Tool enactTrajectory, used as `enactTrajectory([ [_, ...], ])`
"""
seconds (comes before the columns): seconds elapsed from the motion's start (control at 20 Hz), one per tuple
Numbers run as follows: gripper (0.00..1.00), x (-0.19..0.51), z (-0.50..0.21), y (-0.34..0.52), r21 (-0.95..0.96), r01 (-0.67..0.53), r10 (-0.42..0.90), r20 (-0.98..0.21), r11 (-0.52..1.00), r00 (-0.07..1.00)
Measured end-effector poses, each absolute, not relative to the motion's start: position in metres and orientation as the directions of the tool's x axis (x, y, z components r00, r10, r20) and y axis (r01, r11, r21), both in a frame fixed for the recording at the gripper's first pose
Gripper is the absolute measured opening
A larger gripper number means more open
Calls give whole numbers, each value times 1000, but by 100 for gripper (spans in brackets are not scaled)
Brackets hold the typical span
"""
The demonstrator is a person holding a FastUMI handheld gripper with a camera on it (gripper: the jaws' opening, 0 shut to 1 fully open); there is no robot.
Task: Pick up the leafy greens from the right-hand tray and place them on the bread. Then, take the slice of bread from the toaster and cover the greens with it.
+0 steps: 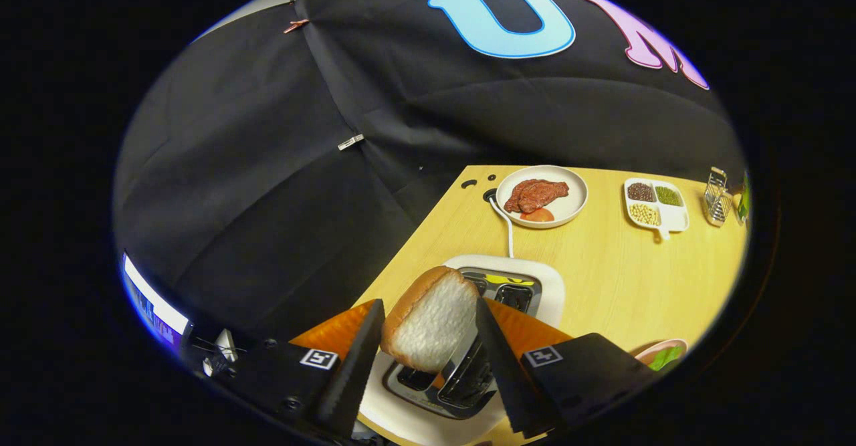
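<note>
A slice of bread with a brown crust and a white face hangs tilted just above the slots of the white toaster. My gripper is shut on it, one finger pressing each side of the slice. The toaster's slots show below and behind the bread. Some leafy greens lie in a pink-rimmed dish past my right finger, at the table's near side; most of that dish is hidden.
The toaster stands on an orange mat, and its white cable runs back to a hole in the wooden table. Farther back are a white plate with meat, a divided dish of beans and a wire rack.
</note>
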State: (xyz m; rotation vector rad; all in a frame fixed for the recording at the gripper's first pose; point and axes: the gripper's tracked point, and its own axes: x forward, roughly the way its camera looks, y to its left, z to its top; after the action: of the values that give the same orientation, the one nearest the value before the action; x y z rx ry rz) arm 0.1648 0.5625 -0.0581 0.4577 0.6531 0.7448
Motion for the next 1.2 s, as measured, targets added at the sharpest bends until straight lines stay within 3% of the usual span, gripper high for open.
enactTrajectory([
  [0.15,51,158,-58,568,621,-455,754,-387,638,530],
  [0.35,12,168,-62,541,549,-397,658,-440,736,611],
  [0.85,8,164,-27,527,617,-387,691,-384,686,613],
  [1.2,8,164,35,482,653,-431,714,-251,623,653],
])
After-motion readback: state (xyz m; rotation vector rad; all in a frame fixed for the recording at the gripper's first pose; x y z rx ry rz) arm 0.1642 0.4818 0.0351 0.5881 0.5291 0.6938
